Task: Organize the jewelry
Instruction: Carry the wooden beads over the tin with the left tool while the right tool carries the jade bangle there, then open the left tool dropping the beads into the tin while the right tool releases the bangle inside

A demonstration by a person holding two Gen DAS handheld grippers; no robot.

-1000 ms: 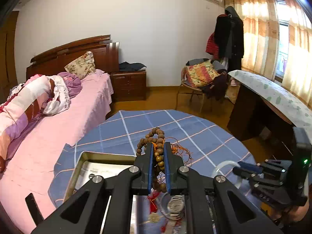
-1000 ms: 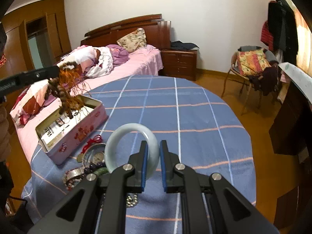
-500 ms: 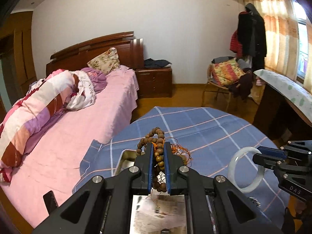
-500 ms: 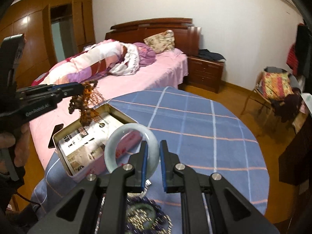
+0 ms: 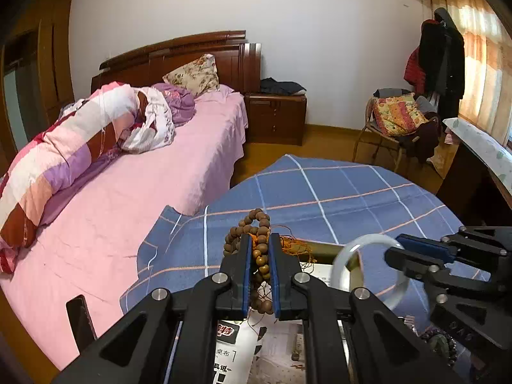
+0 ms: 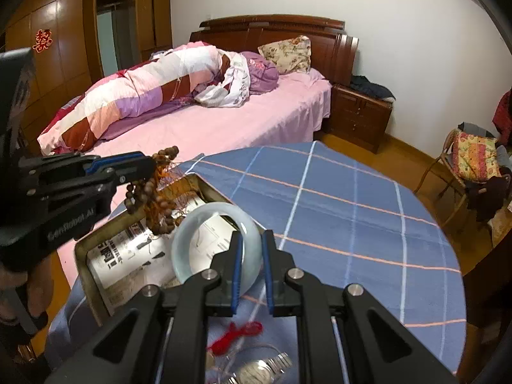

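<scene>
My left gripper (image 5: 258, 243) is shut on a brown wooden bead string (image 5: 260, 257) with orange tassels, held above the open tin box (image 6: 96, 246) lined with printed paper. In the right wrist view the beads (image 6: 153, 201) hang from the left gripper (image 6: 150, 163) over the box's far end. My right gripper (image 6: 250, 240) is shut on a pale jade bangle (image 6: 204, 224), held just above the box's right rim. The bangle (image 5: 361, 265) and the right gripper (image 5: 396, 249) also show at the right of the left wrist view.
The box stands at the left edge of a round table with a blue checked cloth (image 6: 352, 211). A red cord (image 6: 236, 336) and a metal wristwatch (image 6: 262, 371) lie near me. A dark bead bracelet (image 5: 441, 342) lies right of the box. A pink bed (image 5: 128, 192) stands beside the table.
Both grippers have moved left over the tin box, each still holding its piece. The bangle has come from above the watch pile to the box's right rim.
</scene>
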